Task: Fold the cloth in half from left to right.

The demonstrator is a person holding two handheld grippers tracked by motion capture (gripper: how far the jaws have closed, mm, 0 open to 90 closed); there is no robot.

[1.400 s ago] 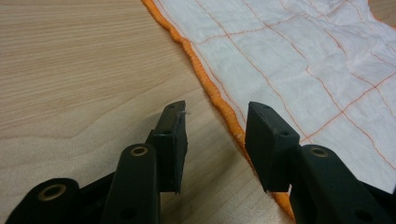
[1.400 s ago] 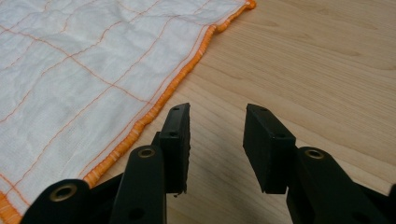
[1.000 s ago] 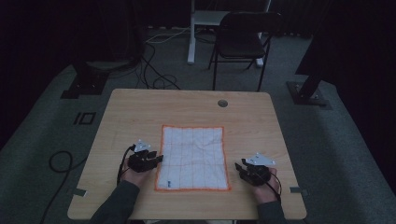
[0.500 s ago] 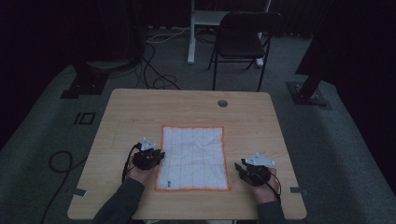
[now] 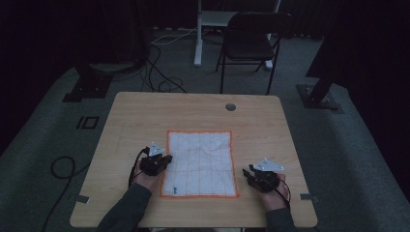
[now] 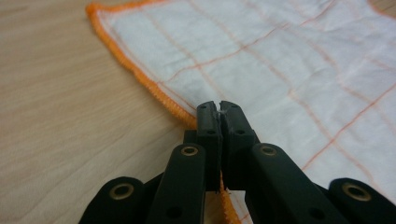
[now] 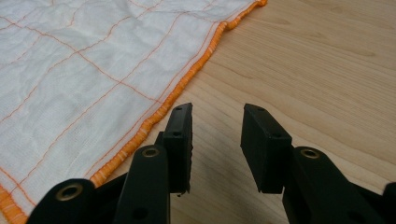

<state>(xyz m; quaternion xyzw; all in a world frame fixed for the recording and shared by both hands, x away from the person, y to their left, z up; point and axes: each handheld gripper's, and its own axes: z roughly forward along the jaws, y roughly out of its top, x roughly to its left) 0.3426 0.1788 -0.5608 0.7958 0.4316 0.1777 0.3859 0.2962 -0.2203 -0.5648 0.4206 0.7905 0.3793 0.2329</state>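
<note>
Now the white cloth (image 5: 200, 163) with orange hem and thin orange grid lines lies flat on the wooden surface (image 5: 145, 113), near the person's edge and roughly centred between the two hands. A small blue tag shows near its near-left corner in the high view.

Left hand-held gripper (image 6: 218, 108): at the cloth's left hem, about halfway along that side. Its jaws have just been closing and now stand pressed together on the orange edge; the hem runs in between the pads, and a sliver of white fabric shows at the tips. In the high view the left hand-held gripper (image 5: 164, 160) sits right at the cloth's left border.

Right hand-held gripper (image 7: 215, 116): jaws spread partway, nothing between them, bare wood visible in the gap. It rests just beside the cloth's right hem, not touching it as far as the frame shows. In the high view the right hand-held gripper (image 5: 249, 174) sits just off the cloth's near-right corner.
</note>
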